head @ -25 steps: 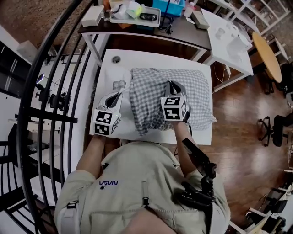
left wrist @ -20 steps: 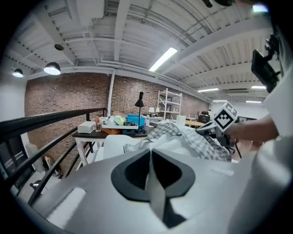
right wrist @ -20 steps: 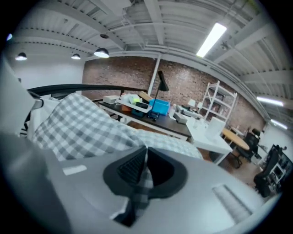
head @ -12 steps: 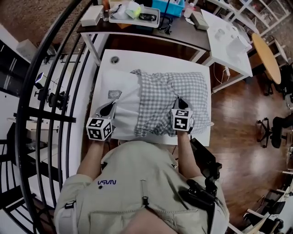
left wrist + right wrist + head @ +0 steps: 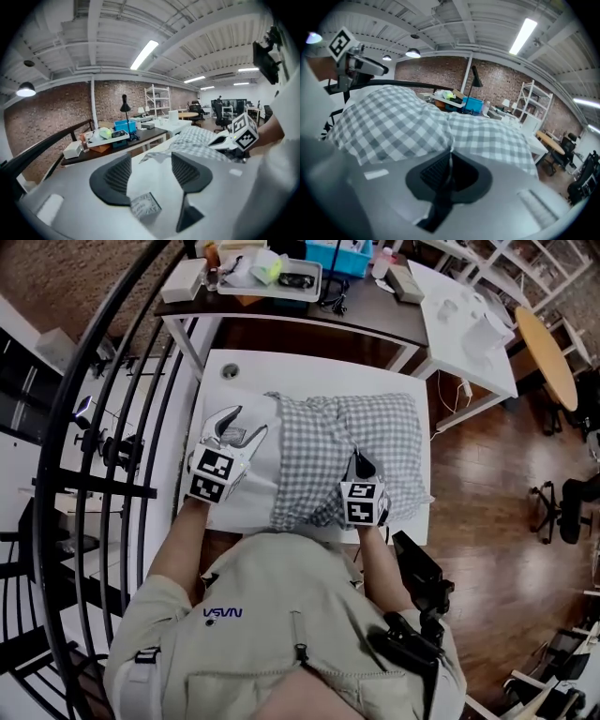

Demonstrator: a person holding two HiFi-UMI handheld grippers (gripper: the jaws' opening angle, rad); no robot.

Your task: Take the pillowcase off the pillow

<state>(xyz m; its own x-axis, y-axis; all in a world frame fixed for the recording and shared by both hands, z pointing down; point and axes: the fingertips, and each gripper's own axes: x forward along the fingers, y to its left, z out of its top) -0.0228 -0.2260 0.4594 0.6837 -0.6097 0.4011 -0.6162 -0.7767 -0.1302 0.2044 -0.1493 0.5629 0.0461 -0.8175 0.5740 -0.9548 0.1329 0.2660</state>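
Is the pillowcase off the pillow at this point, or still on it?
Partly on. The checked pillowcase covers the pillow's right part; the white pillow lies bare at the left.

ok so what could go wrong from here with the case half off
The left gripper has just been opening its jaws and grips nothing, so the white pillow is loose; a pull by the right gripper, shut on the checked pillowcase, may drag both along.
The pillow lies near the table front edge and could slide off.
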